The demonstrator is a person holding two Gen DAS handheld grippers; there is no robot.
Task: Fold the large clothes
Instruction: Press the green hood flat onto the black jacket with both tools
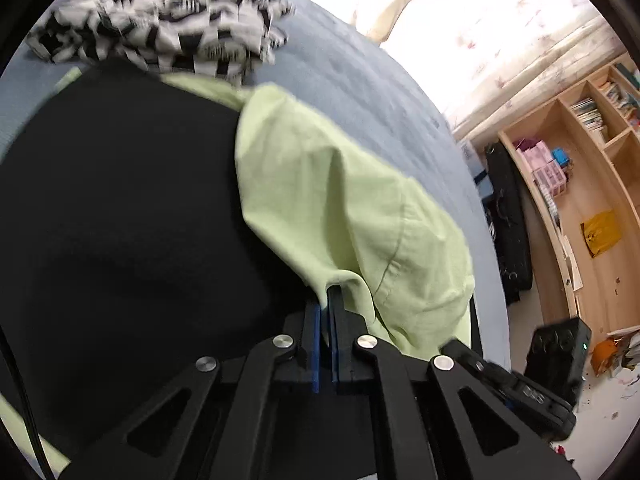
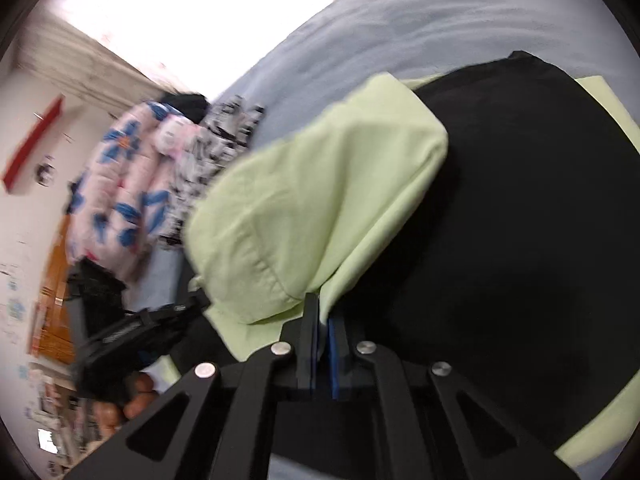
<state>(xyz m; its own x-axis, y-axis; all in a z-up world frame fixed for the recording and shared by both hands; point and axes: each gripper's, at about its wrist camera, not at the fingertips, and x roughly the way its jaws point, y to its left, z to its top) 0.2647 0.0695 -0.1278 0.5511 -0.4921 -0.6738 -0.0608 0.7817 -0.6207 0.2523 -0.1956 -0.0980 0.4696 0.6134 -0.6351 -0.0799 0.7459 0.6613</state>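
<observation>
Left wrist view: left tongs (image 1: 326,300) clamped shut on a pinched edge of the light green garment (image 1: 340,200), cloth rising from the jaws toward 12 and spilling to 3 o'clock. Black garment (image 1: 120,220) spread flat at 9 to 10 o'clock on the blue-grey bed (image 1: 360,80). Black-and-white patterned cloth (image 1: 160,20) heaped farther off at 11. Other tongs' body visible low at 4 o'clock, close by.

Right wrist view: right tongs (image 2: 322,312) likewise closed on an edge of the same green garment (image 2: 312,184), fabric bulging toward 11 and 12. Black garment (image 2: 520,220) at 2 to 3 o'clock, between the two grips. Probably a fold across the black piece next, long axis running between both tongs, neither hand clearly nearer.
</observation>
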